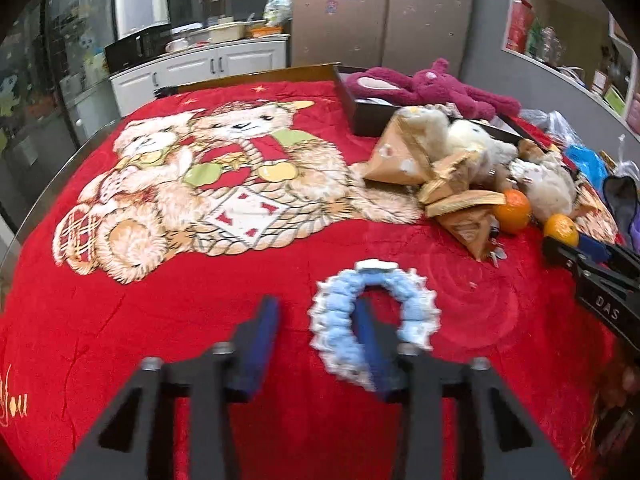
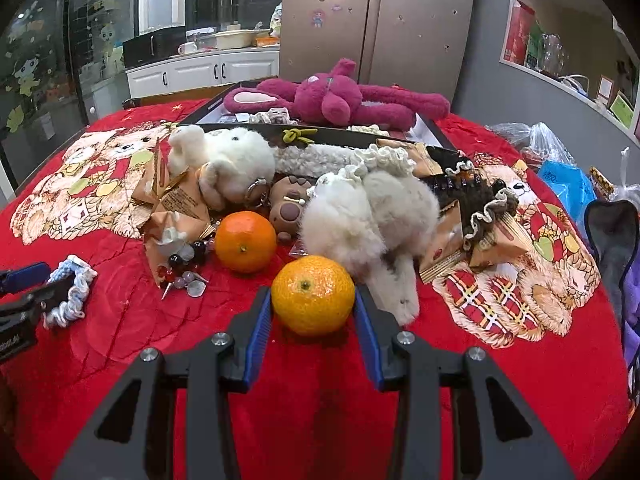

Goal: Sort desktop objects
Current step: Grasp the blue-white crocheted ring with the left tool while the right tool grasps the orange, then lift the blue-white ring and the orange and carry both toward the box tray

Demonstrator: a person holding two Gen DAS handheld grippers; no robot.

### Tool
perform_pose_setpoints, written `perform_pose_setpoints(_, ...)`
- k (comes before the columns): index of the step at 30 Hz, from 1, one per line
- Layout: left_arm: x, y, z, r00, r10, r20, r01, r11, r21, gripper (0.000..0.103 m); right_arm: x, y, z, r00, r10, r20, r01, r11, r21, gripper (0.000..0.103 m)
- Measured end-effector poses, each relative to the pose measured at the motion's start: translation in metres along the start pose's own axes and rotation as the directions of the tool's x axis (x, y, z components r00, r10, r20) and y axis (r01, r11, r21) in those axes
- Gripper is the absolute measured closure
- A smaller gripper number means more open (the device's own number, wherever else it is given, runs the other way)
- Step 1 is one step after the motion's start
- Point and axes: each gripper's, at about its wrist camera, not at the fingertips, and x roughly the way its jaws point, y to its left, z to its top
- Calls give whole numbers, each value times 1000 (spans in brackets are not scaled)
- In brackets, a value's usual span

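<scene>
Scene: a red blanket [image 1: 200,320] printed with teddy bears covers the table; a heap of plush toys [image 2: 360,216], paper packets and beads lies toward its far right side.
Left gripper [image 1: 320,344]: fingers apart with nothing clamped; the right finger is threaded through a blue and white scrunchie [image 1: 376,316], so the ring hangs around that one finger (blurred, so contact with the pad is uncertain).
Right gripper [image 2: 312,320]: fingers bracket the near orange [image 2: 313,295], both blue pads at its sides; judged clamped on it.
Second orange [image 2: 246,241]: just beyond and left of the held one, beside the beads [image 2: 184,268].
Key relation: the scrunchie's hole lies along the left finger, so only sliding off the tip frees it; the open side faces the bare blanket.
Nearer hand: left for the scrunchie, right for both oranges.
Black tray [image 2: 436,132]: behind the heap, holding a magenta plush [image 2: 332,98].
</scene>
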Motion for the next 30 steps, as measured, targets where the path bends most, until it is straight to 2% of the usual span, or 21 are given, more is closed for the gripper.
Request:
perform_pose_setpoints(1,-1,-1,-1,1000,-3,1,3,1000,5,82,-1,2,0,1000,-3,5,3,1000,-9,62)
perform_pose_setpoints(3,-2,-4,-1,1000,4,6,-4,1000,15,87,-3,5,-1,1000,-6,16,6,1000,-24,62)
perform_pose_setpoints(7,-4,-5,-3,1000,8,12,-8,1000,5,89,-6,9,-1,1000,1,26,0,999,-45,62)
perform_pose_setpoints(12,-15,-12,-6,999,34,39,-34,999,-7,90,-7,8,-3,1000,17,25,-16,999,-49,62)
perform_pose_setpoints(18,-41,-20,-7,991,69,111,-67,998,-16,90,-12,9,-4,999,12,45,-10,998,-57,62)
perform_pose_setpoints(21,-52,-21,-8,988,51,147,-47,999,-27,89,-18,5,-4,997,1,76,1,999,-35,62)
perform_pose_setpoints(24,-54,-21,-8,991,9,137,-4,999,-36,89,-25,0,-4,993,-9,114,10,1000,-11,62)
perform_pose_setpoints(30,-52,-30,-13,992,4,127,-3,1000,-10,89,-28,3,-4,992,-6,125,8,1000,-18,62)
